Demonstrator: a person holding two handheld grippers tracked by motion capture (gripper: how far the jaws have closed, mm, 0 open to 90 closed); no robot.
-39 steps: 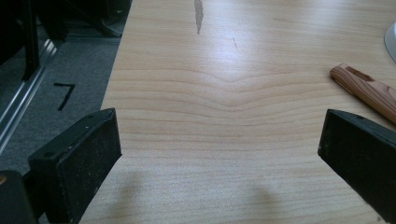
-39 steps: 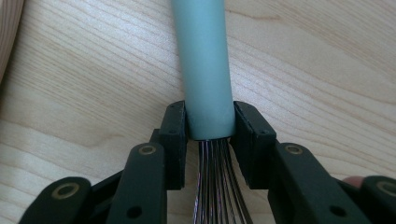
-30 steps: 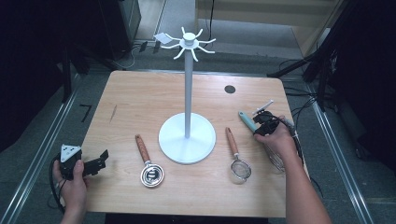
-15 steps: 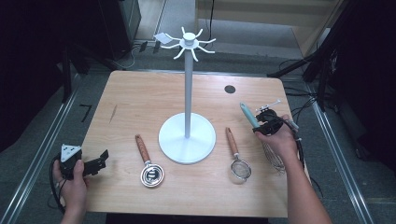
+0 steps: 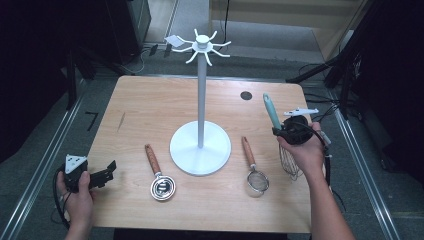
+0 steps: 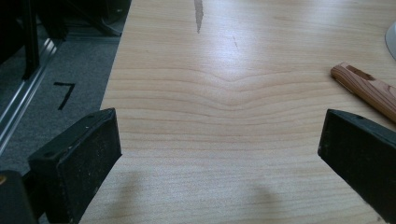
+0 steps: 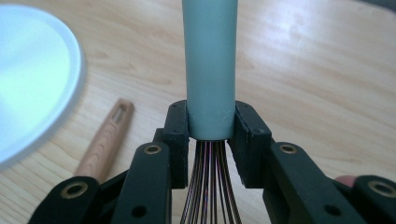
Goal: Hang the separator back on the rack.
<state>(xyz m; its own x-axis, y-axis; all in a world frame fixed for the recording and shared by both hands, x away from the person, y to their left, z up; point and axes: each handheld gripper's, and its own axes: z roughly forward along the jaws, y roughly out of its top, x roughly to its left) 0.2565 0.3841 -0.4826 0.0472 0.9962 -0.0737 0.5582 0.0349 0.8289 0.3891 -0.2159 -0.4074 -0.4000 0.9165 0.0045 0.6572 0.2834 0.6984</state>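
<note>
Right hand-held gripper (image 5: 291,134): jaws clamped on the teal handle of a whisk (image 5: 272,111), gripping at the handle's lower end, where the wires come out. In the high view the handle points up and away, tilted slightly toward the stand, and the wire head (image 5: 290,164) hangs below the hand over the right edge of the surface (image 5: 150,100).

Left hand-held gripper (image 5: 106,173): at the near left corner of the surface, jaws wide apart, nothing between them but bare wood.

White hook stand (image 5: 200,145) at mid-surface. A wooden-handled strainer (image 5: 254,170) lies just right of its base, a wooden-handled metal utensil (image 5: 159,175) just left, both flat on the surface. The whisk is well apart from the stand's hooks.
</note>
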